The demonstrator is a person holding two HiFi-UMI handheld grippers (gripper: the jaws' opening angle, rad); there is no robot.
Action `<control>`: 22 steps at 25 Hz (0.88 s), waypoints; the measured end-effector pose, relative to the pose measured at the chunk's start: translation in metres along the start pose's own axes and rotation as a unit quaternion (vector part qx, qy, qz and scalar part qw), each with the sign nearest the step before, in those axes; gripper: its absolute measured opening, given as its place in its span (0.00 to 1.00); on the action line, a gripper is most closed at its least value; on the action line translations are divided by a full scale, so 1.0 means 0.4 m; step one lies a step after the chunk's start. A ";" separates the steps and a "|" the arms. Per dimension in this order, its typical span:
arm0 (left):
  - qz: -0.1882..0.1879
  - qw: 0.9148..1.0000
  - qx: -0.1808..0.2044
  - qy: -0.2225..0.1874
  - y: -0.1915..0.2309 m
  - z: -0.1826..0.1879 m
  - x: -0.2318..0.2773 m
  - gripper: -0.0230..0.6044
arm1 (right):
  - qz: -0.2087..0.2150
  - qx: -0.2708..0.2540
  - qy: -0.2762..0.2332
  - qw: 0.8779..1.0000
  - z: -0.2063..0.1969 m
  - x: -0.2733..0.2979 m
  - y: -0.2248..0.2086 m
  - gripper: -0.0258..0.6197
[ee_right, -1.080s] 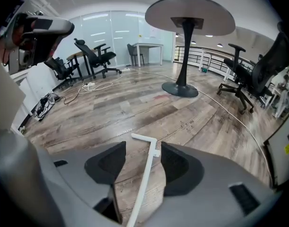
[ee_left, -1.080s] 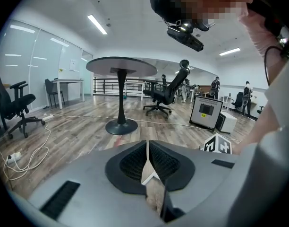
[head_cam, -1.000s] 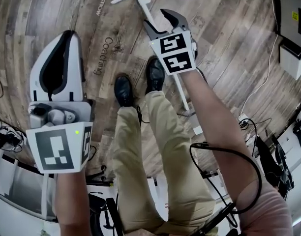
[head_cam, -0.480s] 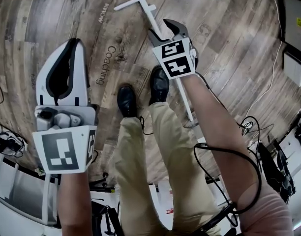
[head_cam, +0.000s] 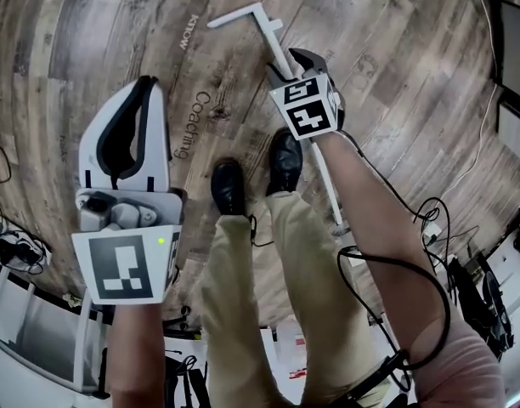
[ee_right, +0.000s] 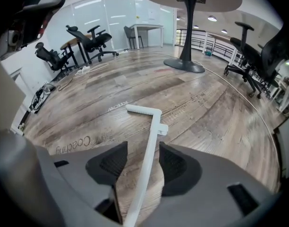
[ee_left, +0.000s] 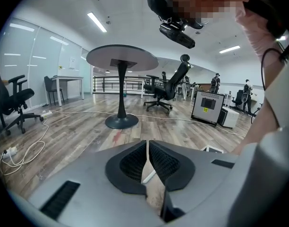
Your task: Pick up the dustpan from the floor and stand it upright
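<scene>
The floor (head_cam: 396,75) is grey-brown wood planking with the word "Coaching" (head_cam: 189,126) printed on it, and a tangle of cables (head_cam: 5,240) lies at its far left edge. The room is an open office: a round pedestal table (ee_left: 120,60) stands on the planks with swivel chairs (ee_left: 168,86) behind it, glass partitions run along the left side, and strip lights line the ceiling. The left gripper (head_cam: 141,92) is held above the floor, well apart from the dustpan. Its own view shows its jaws brought together to a thin slit (ee_left: 148,148) with nothing between them. At the middle, a person's two black shoes (head_cam: 228,185) stand on the planks below tan trouser legs. Just to the right, the dustpan handle (head_cam: 262,25), a long white rod with a short crossbar at its far end, runs slantwise past the right shoe; its pan end cannot be made out. The right gripper (head_cam: 287,65) sits astride this rod. In its own view the jaws (ee_right: 143,150) are parted and the dustpan handle (ee_right: 154,126) passes between the two black pads, closer to the right one, with floor visible on either side of it, so it is not clamped.
</scene>
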State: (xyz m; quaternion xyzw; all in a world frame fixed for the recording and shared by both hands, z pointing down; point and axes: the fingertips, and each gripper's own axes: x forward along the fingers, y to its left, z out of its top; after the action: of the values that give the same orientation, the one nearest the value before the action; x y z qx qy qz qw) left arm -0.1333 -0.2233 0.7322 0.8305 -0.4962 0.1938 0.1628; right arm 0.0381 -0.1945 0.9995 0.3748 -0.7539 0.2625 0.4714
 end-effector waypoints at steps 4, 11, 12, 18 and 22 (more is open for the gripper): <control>0.006 1.000 -0.004 0.009 0.014 -0.018 0.004 0.08 | 0.000 0.003 0.010 1.000 -0.017 0.034 0.002 0.36; 0.008 1.000 -0.001 0.012 0.022 -0.043 0.007 0.08 | -0.001 0.004 0.032 0.999 -0.054 0.089 -0.006 0.33; 0.008 1.000 0.000 0.013 0.021 -0.047 0.008 0.08 | -0.001 0.004 0.035 0.999 -0.060 0.095 -0.008 0.33; 0.009 1.000 0.004 0.012 0.017 -0.049 0.013 0.08 | -0.001 0.011 0.057 0.998 -0.109 0.140 -0.025 0.29; 0.007 1.000 0.009 0.013 0.004 -0.056 0.011 0.08 | 0.002 0.012 0.067 0.998 -0.133 0.161 -0.025 0.26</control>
State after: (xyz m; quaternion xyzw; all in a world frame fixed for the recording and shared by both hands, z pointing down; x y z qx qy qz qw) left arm -0.1364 -0.2170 0.7540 0.8257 -0.4980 0.2105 0.1608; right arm 0.0557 -0.1809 1.0807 0.3605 -0.7182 0.2974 0.5155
